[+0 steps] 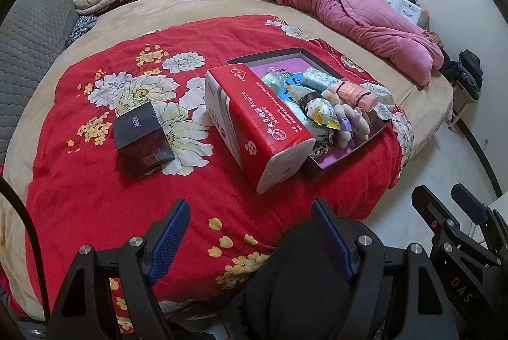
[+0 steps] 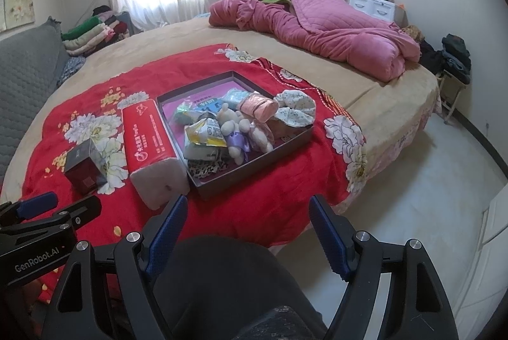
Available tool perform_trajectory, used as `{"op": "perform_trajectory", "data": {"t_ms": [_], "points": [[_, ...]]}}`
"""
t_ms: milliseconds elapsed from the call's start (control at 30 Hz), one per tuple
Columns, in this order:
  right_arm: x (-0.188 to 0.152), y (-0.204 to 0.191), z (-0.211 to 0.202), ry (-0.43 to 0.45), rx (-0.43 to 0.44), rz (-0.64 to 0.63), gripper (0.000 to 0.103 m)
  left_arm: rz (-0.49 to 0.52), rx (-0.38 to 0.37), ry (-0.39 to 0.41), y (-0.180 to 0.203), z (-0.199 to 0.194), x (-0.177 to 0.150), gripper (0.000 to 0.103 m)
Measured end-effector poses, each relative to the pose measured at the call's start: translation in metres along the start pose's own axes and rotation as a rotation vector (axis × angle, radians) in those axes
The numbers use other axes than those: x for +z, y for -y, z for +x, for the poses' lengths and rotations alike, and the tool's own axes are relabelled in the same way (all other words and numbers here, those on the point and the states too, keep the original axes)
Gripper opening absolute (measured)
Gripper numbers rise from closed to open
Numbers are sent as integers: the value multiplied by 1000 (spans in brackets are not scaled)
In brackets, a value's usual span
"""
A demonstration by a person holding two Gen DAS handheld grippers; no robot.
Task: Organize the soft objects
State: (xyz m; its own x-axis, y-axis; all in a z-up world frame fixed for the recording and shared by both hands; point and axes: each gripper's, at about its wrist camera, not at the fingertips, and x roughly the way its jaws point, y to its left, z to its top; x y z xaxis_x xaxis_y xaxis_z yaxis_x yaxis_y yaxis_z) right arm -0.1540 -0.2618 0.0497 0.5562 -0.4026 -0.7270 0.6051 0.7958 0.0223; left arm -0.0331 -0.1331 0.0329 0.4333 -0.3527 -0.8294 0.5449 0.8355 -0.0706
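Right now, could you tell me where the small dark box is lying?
The small dark box lies on the red floral blanket, left of the red tissue pack in both views, apart from it and outside the tray.

From my seat, the red floral blanket (image 1: 95,187) looked like soft, matt fleece over a tan velvety bed cover (image 1: 197,3). The red tissue pack (image 1: 254,124) wore glossy plastic film, with white paper showing at its end. The small dark box (image 1: 143,139) had a shiny wrap. The tray (image 2: 203,190) seemed matt card with a smooth purple lining. In it lay a fuzzy plush bear (image 2: 235,124), a crinkled foil-like packet (image 2: 203,130) and a floral cloth scrunchie (image 2: 295,108). My left gripper (image 1: 250,236) showed matt black plastic, textured blue pads (image 1: 168,241) and bright metal pins; the right gripper (image 2: 247,232) looked the same. The pink quilt (image 2: 333,28) was stitched cloth.
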Motion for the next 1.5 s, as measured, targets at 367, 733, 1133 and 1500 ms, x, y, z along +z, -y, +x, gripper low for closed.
{"op": "perform_trajectory", "data": {"t_ms": [367,733,1133,1500], "points": [[-1,0,1,1,2,-1,79,-5,7,-4,-1,2,-1,78],[-1,-1,2,-3,4,0,79,-1,13,-15,-1,4,-3,78],[-1,-2,4,-5,3,0,79,1,19,-17,-1,4,-3,78],[-1,0,4,2,2,0,79,0,19,-21,-1,5,-4,78]]}}
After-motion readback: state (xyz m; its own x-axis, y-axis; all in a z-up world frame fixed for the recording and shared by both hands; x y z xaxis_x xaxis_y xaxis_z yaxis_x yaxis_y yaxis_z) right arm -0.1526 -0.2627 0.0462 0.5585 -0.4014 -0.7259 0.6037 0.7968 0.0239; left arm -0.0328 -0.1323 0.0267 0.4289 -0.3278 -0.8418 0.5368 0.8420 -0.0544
